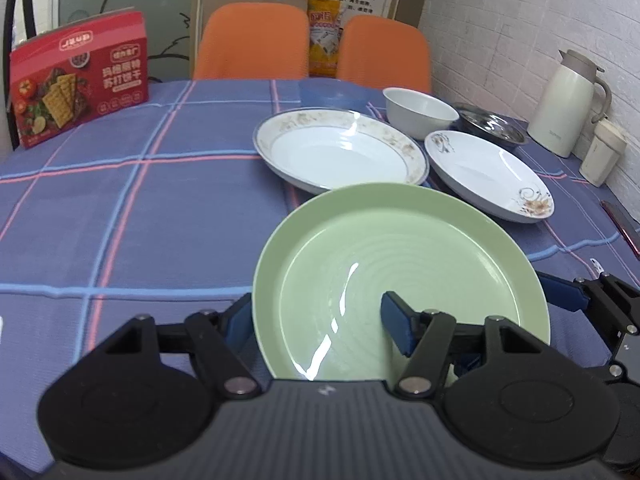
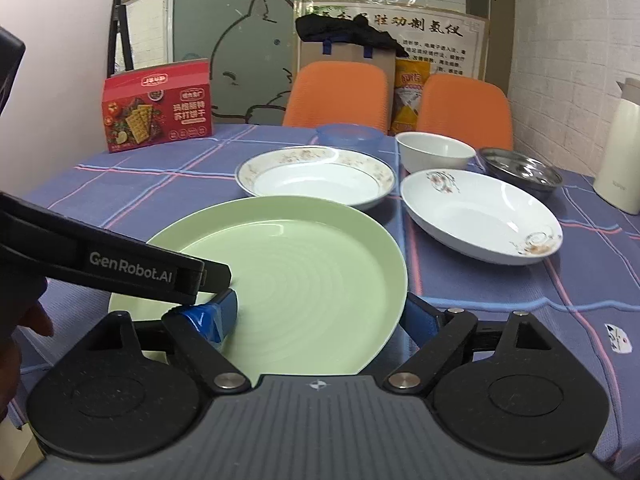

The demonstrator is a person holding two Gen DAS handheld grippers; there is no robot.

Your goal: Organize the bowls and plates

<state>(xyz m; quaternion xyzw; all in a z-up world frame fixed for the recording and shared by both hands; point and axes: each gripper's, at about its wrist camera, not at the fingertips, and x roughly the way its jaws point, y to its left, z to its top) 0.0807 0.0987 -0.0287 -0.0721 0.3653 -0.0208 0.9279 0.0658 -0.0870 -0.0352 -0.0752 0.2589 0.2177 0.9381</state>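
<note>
Covering the whole surface (image 1: 120, 208) is a blue plaid cloth, and on it lies the green plate (image 1: 400, 276), nearest of all, with both grippers at its near edge. The left gripper (image 1: 316, 316) straddles the plate's left rim, one finger outside and one over the plate; the right gripper (image 2: 324, 316) does the same at the right rim — each stands wide, neither yet pinching. Beyond lie two white plates, one gold-rimmed (image 1: 340, 148), one floral (image 1: 488, 172), so three plates. Behind those stand three bowls — white (image 1: 420, 110), steel (image 1: 492, 128), blue plastic (image 1: 332, 94).
</note>
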